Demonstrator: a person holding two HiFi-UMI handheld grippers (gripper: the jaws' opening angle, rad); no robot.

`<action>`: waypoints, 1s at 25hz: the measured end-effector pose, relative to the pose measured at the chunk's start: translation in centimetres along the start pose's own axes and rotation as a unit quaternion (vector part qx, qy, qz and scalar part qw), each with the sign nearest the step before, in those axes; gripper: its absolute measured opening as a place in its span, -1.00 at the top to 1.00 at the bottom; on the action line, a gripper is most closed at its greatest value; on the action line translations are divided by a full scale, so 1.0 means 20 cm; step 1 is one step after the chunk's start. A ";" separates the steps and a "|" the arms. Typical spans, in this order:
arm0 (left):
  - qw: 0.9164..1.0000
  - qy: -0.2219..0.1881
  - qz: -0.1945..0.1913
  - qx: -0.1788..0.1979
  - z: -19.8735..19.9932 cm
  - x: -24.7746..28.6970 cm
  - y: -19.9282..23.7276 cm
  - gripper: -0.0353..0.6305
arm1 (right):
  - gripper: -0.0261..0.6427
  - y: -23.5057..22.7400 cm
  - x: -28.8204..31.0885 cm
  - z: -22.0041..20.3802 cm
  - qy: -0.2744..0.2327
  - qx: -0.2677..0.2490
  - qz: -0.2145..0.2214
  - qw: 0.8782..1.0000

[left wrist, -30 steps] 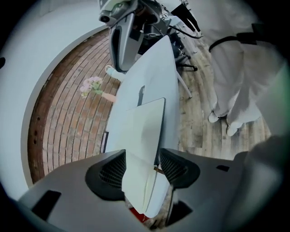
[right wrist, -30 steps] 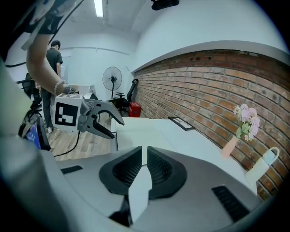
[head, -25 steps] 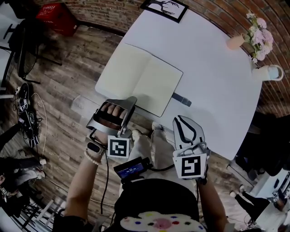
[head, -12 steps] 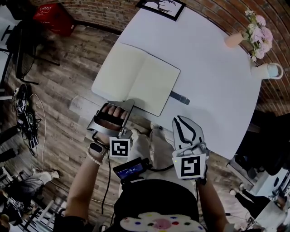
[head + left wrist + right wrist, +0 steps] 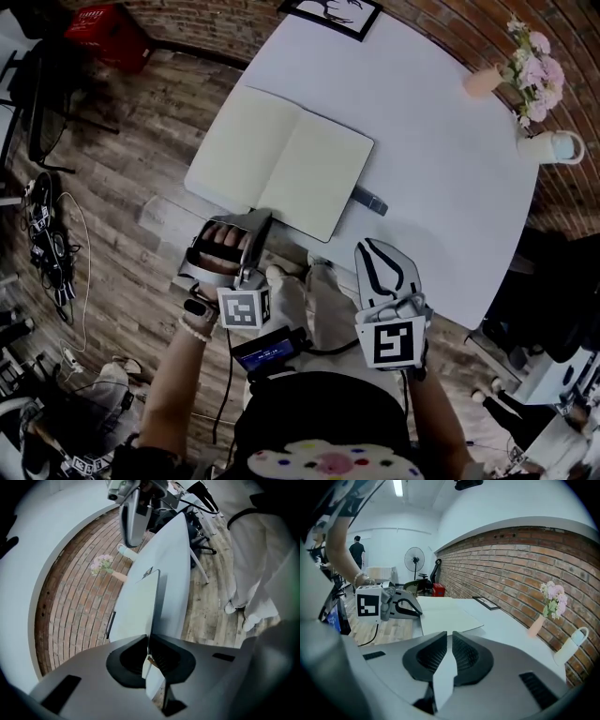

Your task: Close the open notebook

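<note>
The open notebook lies flat with blank cream pages on the white table, near its front left corner. My left gripper is at the notebook's near edge, by the spine. In the left gripper view its jaws are closing, and the thin dark edge of the notebook runs in between them, pinched at the tips. My right gripper hangs over the table's front edge, right of the notebook, shut with nothing in it. The right gripper view shows its jaws together and the left gripper beside the notebook.
A small grey object lies just right of the notebook. At the far side stand a framed picture, a vase of pink flowers and a white mug. Wooden floor, a red crate and cables lie to the left.
The left gripper's jaws, wide apart a second ago, have come together on the notebook's near edge, and the gripper has rolled slightly. The right gripper has not moved.
</note>
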State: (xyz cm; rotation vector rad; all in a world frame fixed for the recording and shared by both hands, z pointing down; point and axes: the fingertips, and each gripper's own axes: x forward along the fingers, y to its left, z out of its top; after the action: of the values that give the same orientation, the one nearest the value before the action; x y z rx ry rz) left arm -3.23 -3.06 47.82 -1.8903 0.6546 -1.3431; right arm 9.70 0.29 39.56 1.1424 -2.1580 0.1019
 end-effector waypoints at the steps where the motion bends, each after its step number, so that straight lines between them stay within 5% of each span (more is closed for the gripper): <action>1: 1.000 -0.002 0.002 -0.013 0.00 0.00 0.01 0.78 | 0.78 0.00 0.00 0.00 0.003 -0.007 0.000 1.000; 6: 0.998 -0.010 0.006 -0.065 0.00 -0.02 0.04 0.79 | 0.77 -0.03 0.03 -0.01 0.010 -0.060 -0.001 0.998; 9: 0.996 -0.014 0.008 -0.090 0.00 -0.03 0.05 0.79 | 0.73 -0.02 0.07 0.01 0.004 -0.136 0.000 0.991; 17: 0.991 -0.011 0.016 -0.132 -0.03 -0.05 0.08 0.80 | 0.55 0.04 0.20 0.13 -0.021 -0.359 0.031 0.933; 25: 0.987 -0.001 0.021 -0.160 -0.07 -0.06 0.09 0.81 | 0.59 0.10 0.31 0.16 -0.032 -0.458 0.053 0.887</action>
State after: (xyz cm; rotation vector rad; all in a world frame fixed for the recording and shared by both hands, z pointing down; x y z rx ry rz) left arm -4.94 -3.53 46.02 -2.1143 0.9506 -1.2665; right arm 4.11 -4.03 41.37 0.4651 -1.9259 -0.8336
